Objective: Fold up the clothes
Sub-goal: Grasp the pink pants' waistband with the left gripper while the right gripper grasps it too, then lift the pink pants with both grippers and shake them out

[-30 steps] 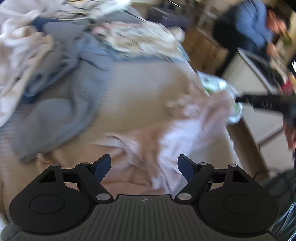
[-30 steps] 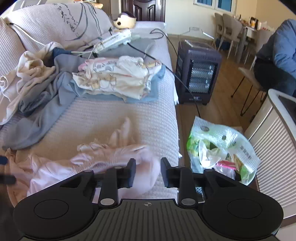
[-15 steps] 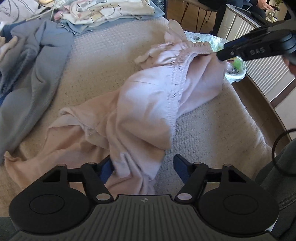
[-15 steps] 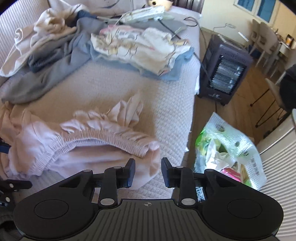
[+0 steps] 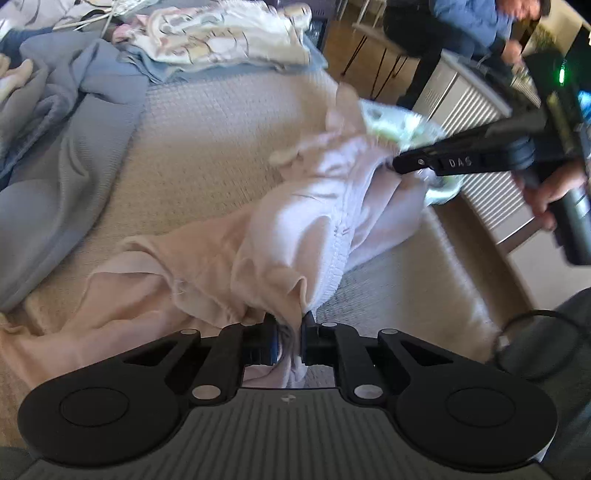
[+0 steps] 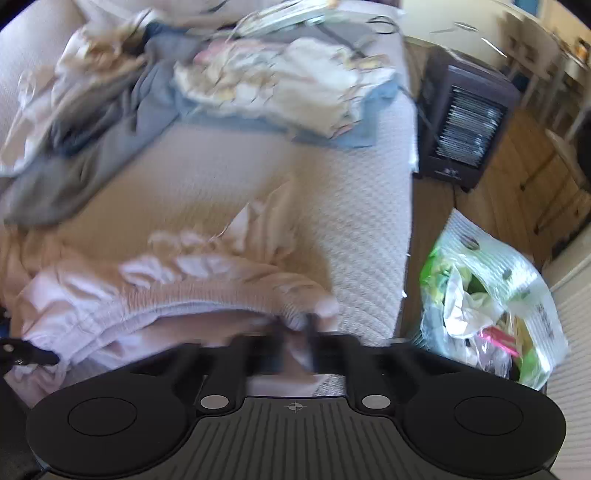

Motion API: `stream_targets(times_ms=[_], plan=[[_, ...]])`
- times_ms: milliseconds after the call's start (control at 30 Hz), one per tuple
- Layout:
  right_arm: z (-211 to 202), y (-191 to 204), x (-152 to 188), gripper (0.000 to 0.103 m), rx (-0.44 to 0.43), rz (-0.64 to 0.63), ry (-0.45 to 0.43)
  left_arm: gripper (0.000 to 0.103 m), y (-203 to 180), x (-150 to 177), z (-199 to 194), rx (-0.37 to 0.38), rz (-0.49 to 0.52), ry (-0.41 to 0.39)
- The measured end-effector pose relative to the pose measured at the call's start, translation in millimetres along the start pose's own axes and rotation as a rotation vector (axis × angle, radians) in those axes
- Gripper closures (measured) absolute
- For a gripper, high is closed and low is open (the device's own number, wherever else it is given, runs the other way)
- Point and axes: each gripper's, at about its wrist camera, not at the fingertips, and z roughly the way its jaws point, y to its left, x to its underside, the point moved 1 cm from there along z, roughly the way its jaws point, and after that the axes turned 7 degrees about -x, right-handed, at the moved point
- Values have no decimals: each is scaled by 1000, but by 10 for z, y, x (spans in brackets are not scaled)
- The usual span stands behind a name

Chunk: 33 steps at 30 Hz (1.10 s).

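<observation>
Pale pink trousers (image 5: 295, 229) with an elastic waistband (image 5: 343, 236) lie crumpled on the beige sofa cover (image 5: 207, 155). My left gripper (image 5: 288, 339) is at the near end of the waistband, its jaws closing with a fold of pink cloth pinched between the pads. In the right wrist view the trousers (image 6: 147, 291) stretch off to the left. My right gripper (image 6: 295, 332) is shut on the other end of the waistband (image 6: 207, 295). The left wrist view shows the right gripper (image 5: 397, 164) from the side, a hand on its handle.
A grey garment (image 5: 62, 177) sprawls at the left. A folded printed pile on blue cloth (image 5: 221, 37) sits at the back. Off the sofa's right edge are a dark heater (image 6: 465, 136), a filled plastic bag (image 6: 487, 306) and a white ribbed cabinet (image 5: 465, 110). A person in blue (image 5: 476, 22) sits beyond.
Both grippers were open half a second ago and have now closed on the pink trousers' waistband, the left at the near end and the right at the far end. Both have sunk slightly.
</observation>
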Motion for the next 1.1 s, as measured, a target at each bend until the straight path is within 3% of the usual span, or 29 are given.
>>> stream_targets(times_ms=[167, 233, 300, 433, 500, 567, 633, 767, 833, 900, 933, 967, 1100], plan=[[-553, -42, -116, 103, 13, 37, -126, 94, 298, -321, -371, 17, 25, -22], [-659, -48, -226, 103, -9, 29, -134, 93, 396, -458, -358, -11, 44, 3], [-635, -16, -290, 102, -52, -3, -100, 93, 408, -508, -291, -87, 84, 6], [-350, 188, -170, 94, -112, -78, -15, 91, 459, -428, -115, -98, 63, 47], [-264, 321, -81, 93, -117, -111, 7, 85, 476, -378, -32, -125, 63, 57], [-220, 433, -34, 75, -127, -157, 13, 78, 485, -346, 5, -150, 63, 61], [-171, 532, 0, 64, -127, -209, 19, 69, 477, -333, 6, -167, 66, 61], [-19, 584, 41, 64, -106, -267, 51, 59, 434, -326, 1, -205, 87, 40], [80, 590, 47, 64, -113, -264, 76, 59, 430, -338, 35, -206, 90, 35], [174, 617, 62, 66, -102, -275, 101, 67, 422, -348, 52, -192, 102, 28], [207, 630, 62, 75, -83, -275, 113, 81, 422, -354, 48, -181, 108, 21], [218, 628, 52, 87, -60, -265, 119, 87, 428, -366, 35, -170, 109, 14], [-14, 512, -164, 88, -48, -205, 80, 91, 518, -540, -99, -108, 110, -7]])
